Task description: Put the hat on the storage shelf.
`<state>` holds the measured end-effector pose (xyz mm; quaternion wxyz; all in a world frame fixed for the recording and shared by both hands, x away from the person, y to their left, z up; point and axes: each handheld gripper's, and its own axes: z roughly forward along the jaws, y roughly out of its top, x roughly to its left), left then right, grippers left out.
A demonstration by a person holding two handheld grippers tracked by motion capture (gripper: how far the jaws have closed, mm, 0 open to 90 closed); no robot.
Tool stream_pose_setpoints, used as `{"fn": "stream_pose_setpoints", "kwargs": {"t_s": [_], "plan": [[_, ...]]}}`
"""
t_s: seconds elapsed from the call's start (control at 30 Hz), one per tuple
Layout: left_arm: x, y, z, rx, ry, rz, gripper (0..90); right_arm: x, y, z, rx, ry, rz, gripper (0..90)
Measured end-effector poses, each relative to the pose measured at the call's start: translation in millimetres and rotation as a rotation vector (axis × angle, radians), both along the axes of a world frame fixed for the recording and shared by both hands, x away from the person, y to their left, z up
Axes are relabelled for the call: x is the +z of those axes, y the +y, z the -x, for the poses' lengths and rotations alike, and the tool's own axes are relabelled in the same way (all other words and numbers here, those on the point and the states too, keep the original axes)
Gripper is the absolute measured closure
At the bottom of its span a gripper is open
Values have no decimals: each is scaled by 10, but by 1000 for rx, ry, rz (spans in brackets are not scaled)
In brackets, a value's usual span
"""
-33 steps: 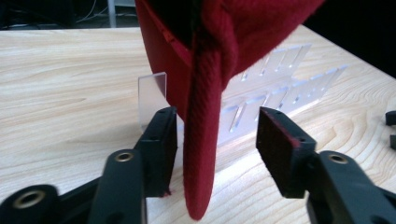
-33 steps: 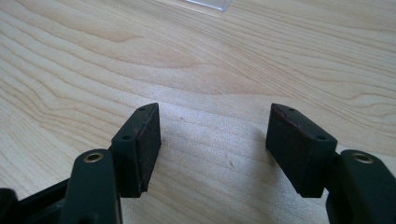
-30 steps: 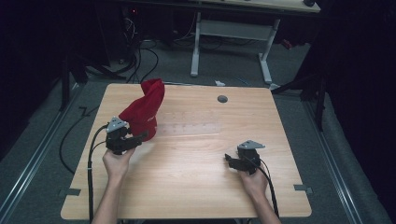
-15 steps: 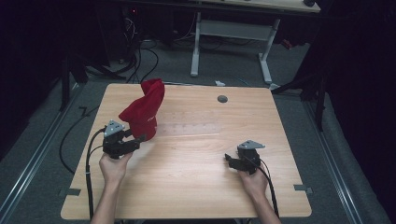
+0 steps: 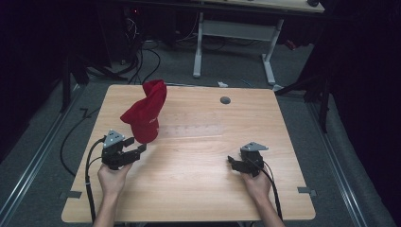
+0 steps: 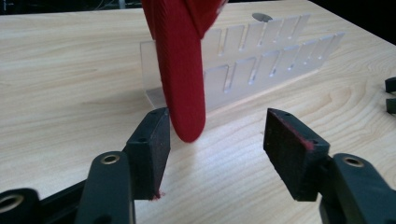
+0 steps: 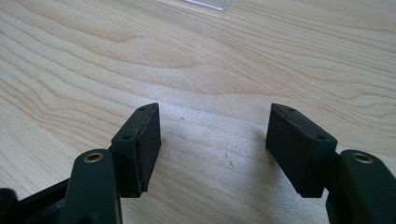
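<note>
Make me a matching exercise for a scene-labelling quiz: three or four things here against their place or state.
Things:
1. red cap
2. clear rack
3. left gripper
4. right gripper

States:
A. open over bare wood
B. draped over the rack's end
C. open, cap's tip hanging between its jaws
D. standing on the table, slotted

Pairs: 1-B, 2-D, 3-C, 4-A

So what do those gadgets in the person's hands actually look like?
Each hand-held gripper, left and right, is black with a grey three-cornered plate on top and a black cable trailing back toward the person. Up close, the two jaws are chunky black blocks with dark flat pads, reddish at some edges, and brass-coloured rivets. The forearms are bare, no sleeves.
</note>
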<state>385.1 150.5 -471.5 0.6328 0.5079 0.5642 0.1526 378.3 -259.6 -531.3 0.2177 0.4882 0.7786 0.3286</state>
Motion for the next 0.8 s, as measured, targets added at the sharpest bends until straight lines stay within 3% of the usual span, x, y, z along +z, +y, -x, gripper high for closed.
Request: {"fn": "stream_pose_setpoints", "kwargs": {"t_s": [0.17, 0.33, 0.53, 0.67, 0.73, 0.8], "plan": [[-94, -72, 93, -30, 20, -13, 405, 0, 1, 0, 0, 0, -1, 358], [-279, -193, 127, -55, 57, -68, 394, 0, 1, 0, 0, 0, 0, 358], [-540, -297, 100, -44, 112, -112, 383, 0, 1, 1, 1, 0, 0, 357], [-688, -337, 84, -24, 138, -169, 377, 0, 1, 1, 0, 0, 0, 358], [-730, -351, 110, -18, 102, -184, 365, 0, 1, 1, 1, 0, 0, 357], [-741, -375, 121, -12, 94, -210, 363, 0, 1, 1, 1, 0, 0, 357]]}}
